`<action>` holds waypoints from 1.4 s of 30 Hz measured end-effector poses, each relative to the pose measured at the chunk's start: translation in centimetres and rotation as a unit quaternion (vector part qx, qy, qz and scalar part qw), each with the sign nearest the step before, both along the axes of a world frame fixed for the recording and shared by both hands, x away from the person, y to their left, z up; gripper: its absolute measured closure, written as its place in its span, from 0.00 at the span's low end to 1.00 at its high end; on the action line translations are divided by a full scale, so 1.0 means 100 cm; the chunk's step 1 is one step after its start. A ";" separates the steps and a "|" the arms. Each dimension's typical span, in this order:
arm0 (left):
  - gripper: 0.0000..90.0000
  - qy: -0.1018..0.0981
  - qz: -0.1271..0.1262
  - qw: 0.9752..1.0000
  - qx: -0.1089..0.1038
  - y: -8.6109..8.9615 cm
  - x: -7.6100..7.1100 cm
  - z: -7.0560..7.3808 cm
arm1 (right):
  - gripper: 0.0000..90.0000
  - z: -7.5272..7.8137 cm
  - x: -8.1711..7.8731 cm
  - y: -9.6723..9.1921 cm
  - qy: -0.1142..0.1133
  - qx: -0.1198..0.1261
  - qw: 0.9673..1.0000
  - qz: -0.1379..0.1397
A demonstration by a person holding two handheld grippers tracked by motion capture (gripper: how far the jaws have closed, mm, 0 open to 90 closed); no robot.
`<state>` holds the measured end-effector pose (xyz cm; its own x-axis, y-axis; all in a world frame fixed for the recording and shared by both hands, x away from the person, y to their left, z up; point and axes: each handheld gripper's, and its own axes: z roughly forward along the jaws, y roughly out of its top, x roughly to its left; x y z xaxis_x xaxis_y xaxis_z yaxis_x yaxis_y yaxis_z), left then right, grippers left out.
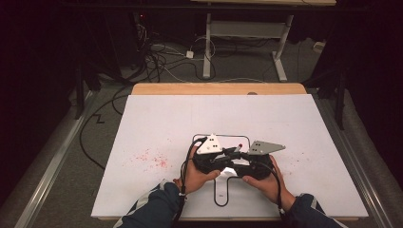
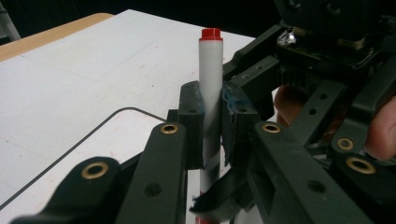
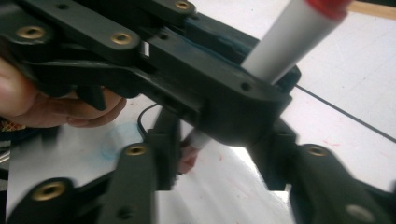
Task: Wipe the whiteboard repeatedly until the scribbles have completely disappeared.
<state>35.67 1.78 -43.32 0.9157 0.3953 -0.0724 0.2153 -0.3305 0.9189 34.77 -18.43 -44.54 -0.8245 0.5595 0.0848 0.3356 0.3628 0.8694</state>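
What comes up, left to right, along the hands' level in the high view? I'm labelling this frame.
Red specks → left hand → left tool's grey plate → marker's red cap → right tool's grey plate.

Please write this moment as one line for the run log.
left tongs: shut on white marker with red cap | right tongs: around marker's lower end, contact unclear | surface: white board with red specks

No legible text, label, brand, number or sign is showing anywhere. The marker [image 2: 211, 88] between the fingers is bearing no readable print; the table [image 1: 157, 123] beneath is showing only unlettered lines.
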 end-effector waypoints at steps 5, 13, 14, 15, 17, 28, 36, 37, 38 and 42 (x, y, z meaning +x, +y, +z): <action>0.87 -0.004 -0.001 1.000 0.014 0.000 -0.001 -0.002 | 0.90 -0.001 0.002 -0.001 0.000 -0.023 1.000 -0.002; 0.76 -0.009 0.004 1.000 0.013 0.003 -0.001 -0.001 | 0.91 -0.009 0.006 -0.004 0.004 -0.057 0.998 -0.006; 0.72 -0.012 0.008 1.000 0.012 0.004 -0.002 0.000 | 0.91 -0.008 0.006 -0.005 0.005 -0.055 0.998 -0.006; 0.68 -0.018 0.014 1.000 0.015 0.006 -0.003 0.002 | 0.91 -0.008 0.006 -0.006 0.005 -0.058 0.998 -0.007; 0.56 -0.032 0.025 0.999 0.025 0.011 -0.007 0.007 | 0.91 -0.006 0.004 -0.008 -0.001 -0.071 0.997 -0.006; 0.27 -0.086 0.109 0.984 0.111 0.075 -0.027 -0.005 | 0.91 0.003 -0.010 -0.032 -0.014 -0.132 0.991 -0.014; 0.26 -0.051 0.169 0.978 0.113 0.135 -0.044 -0.023 | 0.91 -0.002 -0.010 -0.028 -0.026 -0.112 0.993 0.004; 0.26 -0.048 0.177 0.977 0.114 0.140 -0.045 -0.024 | 0.91 -0.002 -0.009 -0.024 -0.028 -0.112 0.993 0.011; 0.26 -0.048 0.182 0.975 0.116 0.144 -0.047 -0.025 | 0.91 -0.003 -0.009 -0.019 -0.028 -0.106 0.994 0.014; 0.26 -0.043 0.193 0.974 0.108 0.154 -0.051 -0.027 | 0.91 -0.006 -0.006 0.000 -0.028 -0.094 0.995 0.028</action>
